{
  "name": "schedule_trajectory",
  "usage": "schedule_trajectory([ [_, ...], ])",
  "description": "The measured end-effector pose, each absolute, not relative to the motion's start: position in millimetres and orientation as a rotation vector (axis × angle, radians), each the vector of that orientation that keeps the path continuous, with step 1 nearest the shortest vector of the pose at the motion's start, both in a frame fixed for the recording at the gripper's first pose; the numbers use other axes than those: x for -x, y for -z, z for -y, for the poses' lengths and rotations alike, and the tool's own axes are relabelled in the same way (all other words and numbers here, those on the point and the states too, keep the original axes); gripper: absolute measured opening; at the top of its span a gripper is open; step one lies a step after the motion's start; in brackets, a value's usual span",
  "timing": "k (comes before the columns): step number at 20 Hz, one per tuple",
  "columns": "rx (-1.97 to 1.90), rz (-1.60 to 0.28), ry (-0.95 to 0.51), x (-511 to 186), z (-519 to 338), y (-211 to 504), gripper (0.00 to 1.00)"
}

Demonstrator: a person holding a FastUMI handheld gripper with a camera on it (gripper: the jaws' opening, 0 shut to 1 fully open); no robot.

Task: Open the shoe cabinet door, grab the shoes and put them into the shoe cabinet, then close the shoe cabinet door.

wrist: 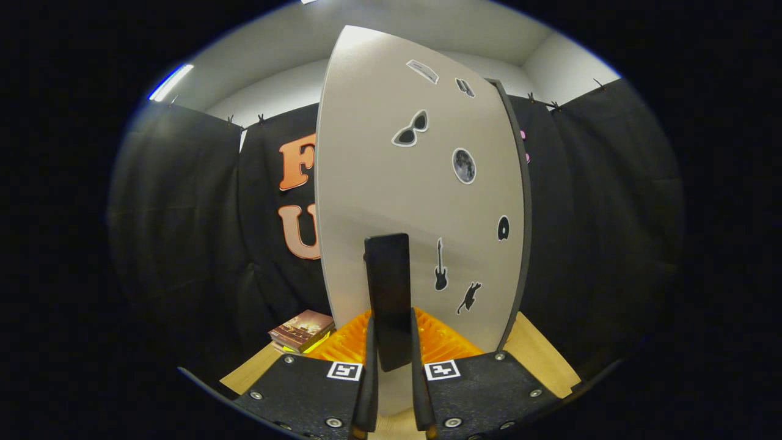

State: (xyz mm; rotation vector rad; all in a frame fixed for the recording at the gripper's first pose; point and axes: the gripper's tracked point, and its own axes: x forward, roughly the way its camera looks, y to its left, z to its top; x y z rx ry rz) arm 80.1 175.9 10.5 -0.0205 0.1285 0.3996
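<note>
The shoe cabinet door is a pale grey panel with several small black stickers, standing directly ahead of me. A tall black handle sticks out from the door's lower part. My gripper is shut on this handle, one finger pressing each side of its lower end. The door's dark right edge shows, so the panel stands at an angle to me. The shoes and the cabinet's inside are hidden behind the door.
A light wooden tabletop lies under the cabinet. A small stack of books rests to the left of the door's foot. The booth's black cloth wall hangs behind on both sides.
</note>
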Motion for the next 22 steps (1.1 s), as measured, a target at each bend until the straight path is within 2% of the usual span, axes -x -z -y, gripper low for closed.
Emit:
schedule_trajectory([
  [5,0.018,-0.121,-0.353,-68,-143,-14,0.22],
  [15,0.019,-0.103,-0.155,-55,-53,-21,0.1],
  [22,-0.005,-0.126,0.0,-47,23,-11,0.1],
])
